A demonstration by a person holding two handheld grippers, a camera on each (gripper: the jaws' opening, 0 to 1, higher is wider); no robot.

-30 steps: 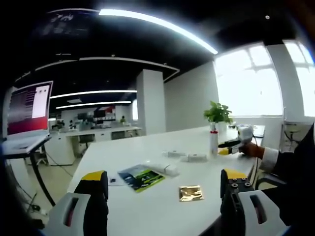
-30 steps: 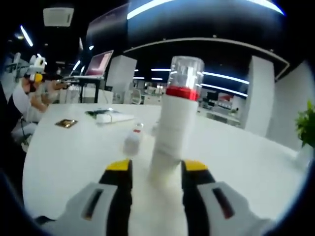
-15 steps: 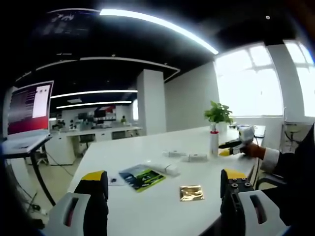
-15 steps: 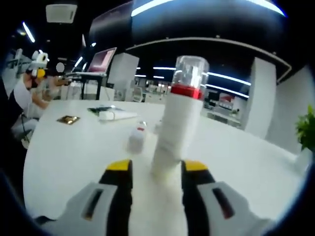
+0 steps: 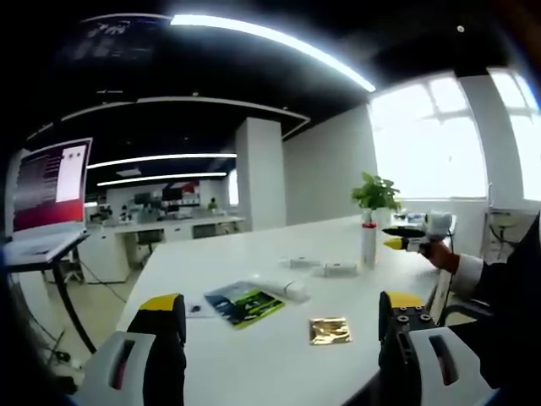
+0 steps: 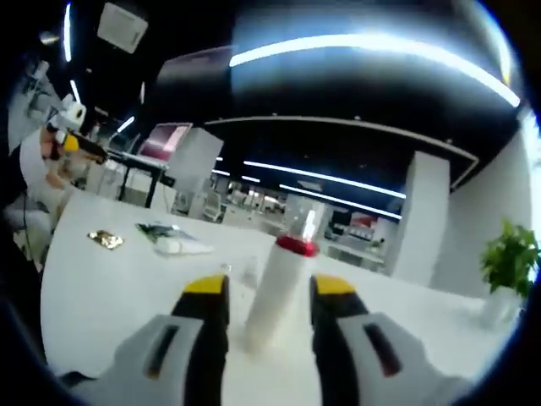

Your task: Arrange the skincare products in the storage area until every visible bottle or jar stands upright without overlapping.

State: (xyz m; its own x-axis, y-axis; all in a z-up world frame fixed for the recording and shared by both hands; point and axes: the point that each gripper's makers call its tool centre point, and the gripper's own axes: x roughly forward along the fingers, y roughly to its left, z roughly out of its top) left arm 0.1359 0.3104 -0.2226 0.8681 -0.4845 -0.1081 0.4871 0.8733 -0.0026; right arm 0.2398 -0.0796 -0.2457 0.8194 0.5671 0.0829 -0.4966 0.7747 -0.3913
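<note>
In the right gripper view, the right hand-held gripper [image 6: 257, 315] rises from the bottom of the frame with its yellow-tipped jaws spread, released, holding nothing. Straight ahead and between those jaws in the picture stands the tall white cylindrical bottle with a red collar and clear cap [image 6: 277, 288], its base on the white bench [image 6: 110, 288] just beyond the jaw tips; whether the jaws touch it I cannot tell. Its long axis runs bottom to top of the frame, leaning slightly right, cap pointing up, so it reads as upright. This gripper is by far the nearer to it.

In the left gripper view, the left hand-held gripper [image 5: 283, 334] sits at the bottom of the frame, jaws wide apart and empty. Beyond it at centre lie a green-and-black printed leaflet [image 5: 243, 304] and a small gold foil sachet [image 5: 329, 331]. Farther, right of centre, two small white containers [image 5: 338, 269] lie on their sides, long axes roughly left to right. Beside them the tall bottle [image 5: 368, 243] stands, with the right hand-held gripper [image 5: 404, 238] just to its right. Those lying items likely need righting next.
</note>
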